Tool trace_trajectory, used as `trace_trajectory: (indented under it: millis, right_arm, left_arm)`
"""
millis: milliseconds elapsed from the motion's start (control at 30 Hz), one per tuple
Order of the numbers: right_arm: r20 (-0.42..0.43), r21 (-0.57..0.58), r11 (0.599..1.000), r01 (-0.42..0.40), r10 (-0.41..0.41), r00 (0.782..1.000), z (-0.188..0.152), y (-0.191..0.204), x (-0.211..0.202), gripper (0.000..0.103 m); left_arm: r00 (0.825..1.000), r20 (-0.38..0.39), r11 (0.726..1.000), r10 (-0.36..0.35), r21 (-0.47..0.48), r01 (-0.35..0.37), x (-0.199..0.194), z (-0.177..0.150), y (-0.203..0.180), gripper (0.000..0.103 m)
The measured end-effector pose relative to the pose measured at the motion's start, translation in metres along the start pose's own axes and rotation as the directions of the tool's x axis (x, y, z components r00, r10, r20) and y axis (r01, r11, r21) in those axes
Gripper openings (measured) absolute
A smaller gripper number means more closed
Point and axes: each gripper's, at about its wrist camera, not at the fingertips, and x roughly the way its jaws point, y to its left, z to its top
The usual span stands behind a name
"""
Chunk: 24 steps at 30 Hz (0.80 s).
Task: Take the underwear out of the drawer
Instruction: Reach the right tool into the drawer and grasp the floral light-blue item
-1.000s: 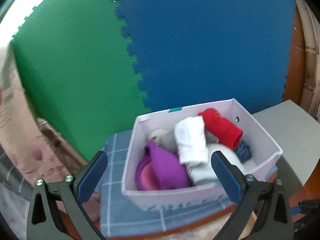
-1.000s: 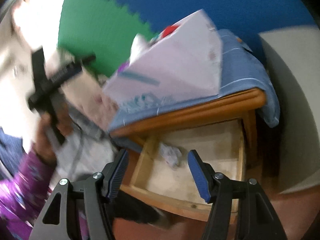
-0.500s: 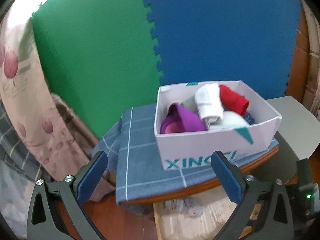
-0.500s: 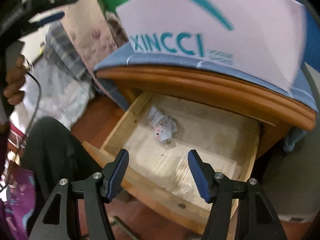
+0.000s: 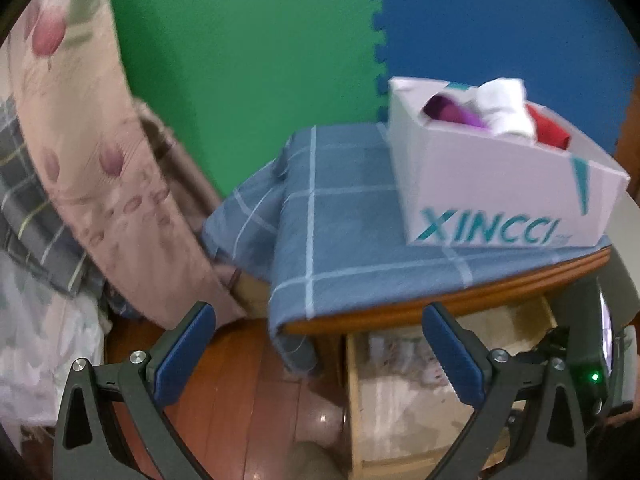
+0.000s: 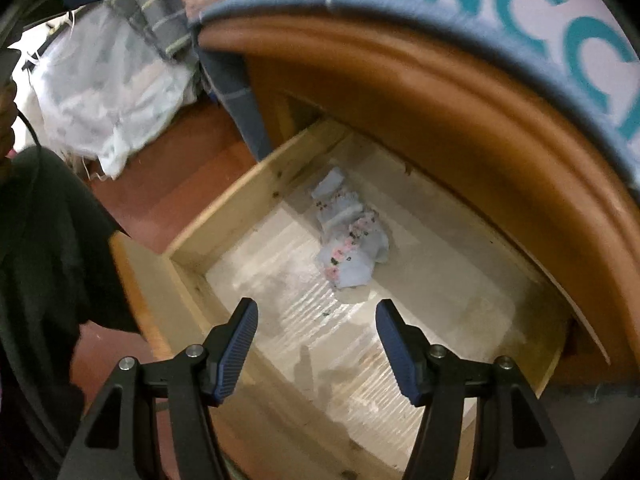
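A crumpled pale blue underwear with pink flowers [image 6: 350, 240] lies near the back of the open wooden drawer [image 6: 224, 220]. My right gripper [image 6: 316, 344] is open and empty, just above the drawer floor, short of the underwear. My left gripper [image 5: 316, 348] is open and empty, out in front of the table's left corner; the drawer [image 5: 352, 392] and a blurred bit of the underwear [image 5: 404, 350] show below it.
A white XINCCI box [image 5: 480, 196] of folded clothes sits on a blue checked cloth [image 5: 340, 216] over the wooden table edge [image 6: 460, 120] that overhangs the drawer. Bedding [image 5: 72, 152] hangs at the left. Red-brown floor [image 5: 240, 392] lies below.
My right gripper has moved down and in toward the underwear in the drawer. My left gripper has dropped lower and swung left, so the box now sits at the upper right.
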Motion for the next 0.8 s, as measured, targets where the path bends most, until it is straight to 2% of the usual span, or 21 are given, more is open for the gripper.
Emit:
trace_trajectory:
  millis: [100,200,300,533,600,667,800]
  right_arm:
    - [-0.018,-0.037,0.999,0.008,-0.008,1.0,0.004,0.003,0.016,0.063]
    - [-0.038,-0.063,0.998,0.015,-0.017,0.999,0.008,0.006,0.03,0.063]
    - [-0.059,-0.066,0.998,0.017,-0.021,0.998,0.014,0.006,0.047,0.063]
    - [-0.105,-0.163,0.981,0.109,-0.127,0.986,0.03,0.02,0.08,0.063]
    - [-0.137,-0.194,0.971,0.139,-0.167,0.976,0.036,0.023,0.091,0.063]
    - [-0.129,-0.237,0.958,0.161,-0.196,0.972,0.041,0.026,0.097,0.063]
    - [-0.175,-0.257,0.947,0.191,-0.24,0.955,0.046,0.02,0.12,0.063]
  left_arm:
    - [0.997,-0.056,0.995,-0.05,-0.085,0.045,0.011,-0.005,0.016,0.103]
    - [0.998,-0.044,0.991,-0.043,-0.128,0.037,0.011,-0.007,0.026,0.102]
    - [0.996,-0.044,0.984,-0.084,-0.164,0.075,0.014,-0.008,0.031,0.102]
    - [0.995,-0.082,0.99,-0.063,-0.132,0.052,0.023,-0.007,0.026,0.102]
    - [0.995,-0.081,0.99,-0.061,-0.13,0.05,0.023,-0.008,0.027,0.102]
    - [0.994,-0.084,0.99,-0.064,-0.133,0.053,0.023,-0.008,0.026,0.102]
    - [0.993,-0.099,0.987,-0.072,-0.147,0.057,0.027,-0.009,0.032,0.102]
